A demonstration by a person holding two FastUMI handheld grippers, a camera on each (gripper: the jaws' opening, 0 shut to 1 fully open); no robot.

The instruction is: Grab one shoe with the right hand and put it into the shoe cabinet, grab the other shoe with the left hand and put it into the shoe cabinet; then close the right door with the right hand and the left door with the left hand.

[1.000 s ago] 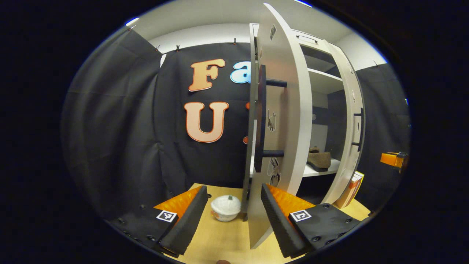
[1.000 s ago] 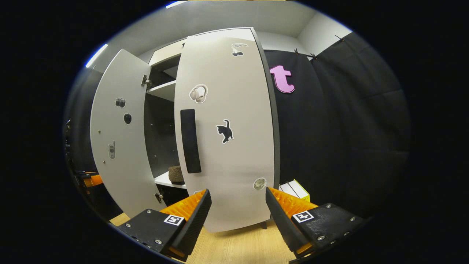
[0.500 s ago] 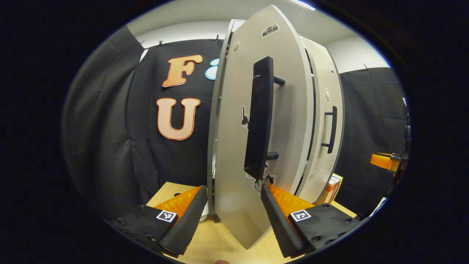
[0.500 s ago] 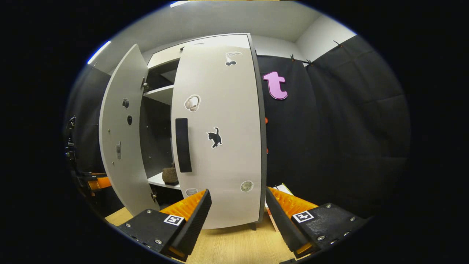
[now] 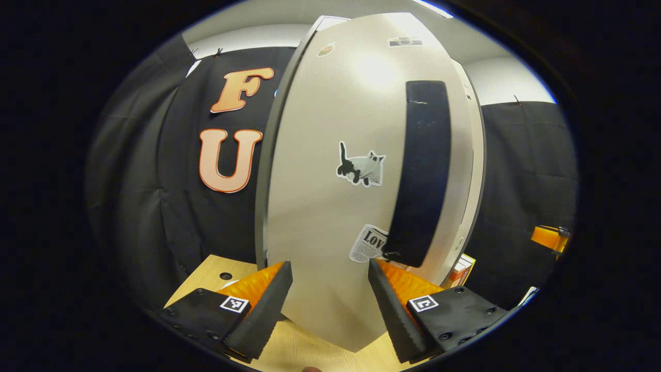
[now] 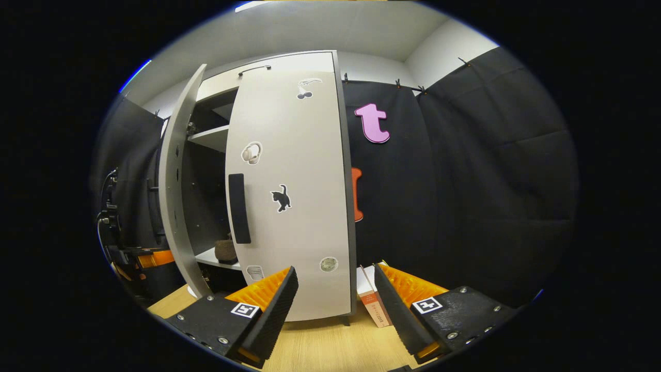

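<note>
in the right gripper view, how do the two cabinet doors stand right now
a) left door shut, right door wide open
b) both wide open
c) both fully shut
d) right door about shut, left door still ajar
d: the right door lies about flat against the cabinet front, while the left door stands out at an angle, leaving a gap where a shelf and a shoe show.

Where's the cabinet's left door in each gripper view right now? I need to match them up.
Left gripper view: the left door spans the centre, face-on, with its black handle on the right.
Right gripper view: it stands ajar at the left, seen nearly edge-on.
Shared landmark: the small box beside the cabinet, bottom centre here, lower right in the left gripper view.
</note>
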